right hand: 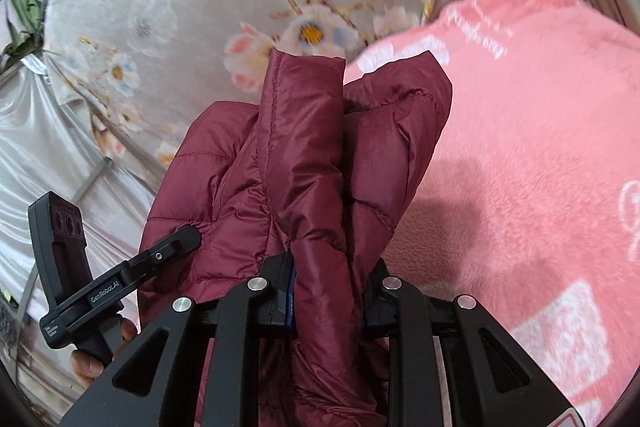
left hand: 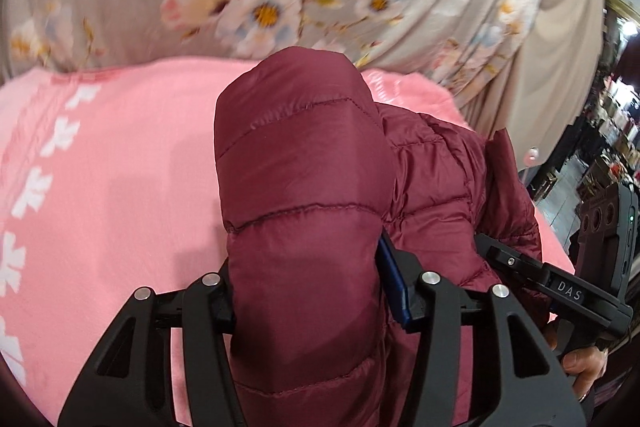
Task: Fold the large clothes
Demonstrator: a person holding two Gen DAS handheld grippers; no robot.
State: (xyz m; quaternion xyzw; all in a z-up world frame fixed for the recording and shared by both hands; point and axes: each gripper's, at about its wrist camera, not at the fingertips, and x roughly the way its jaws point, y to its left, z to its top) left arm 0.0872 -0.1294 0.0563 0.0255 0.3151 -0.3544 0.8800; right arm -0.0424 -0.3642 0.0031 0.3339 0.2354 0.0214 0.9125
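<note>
I have the maroon puffer jacket lifted above the pink blanket, so I can lay it flat for folding. My left gripper clamps one thick quilted fold; my right gripper pinches another, jaws narrow. Behind the blanket hangs a flowered sheet; nothing blocks the blanket.

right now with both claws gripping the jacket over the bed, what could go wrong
1. The maroon jacket is slick and puffy. The left claw pinches a thick padded roll, so it may slide out.
2. The right claw holds a bunched fold, with loose fabric sticking up past it; layers could slip apart and spoil the fold.
3. The claws sit close together, so most of the jacket hangs unsupported and may land crumpled on the pink blanket.
</note>
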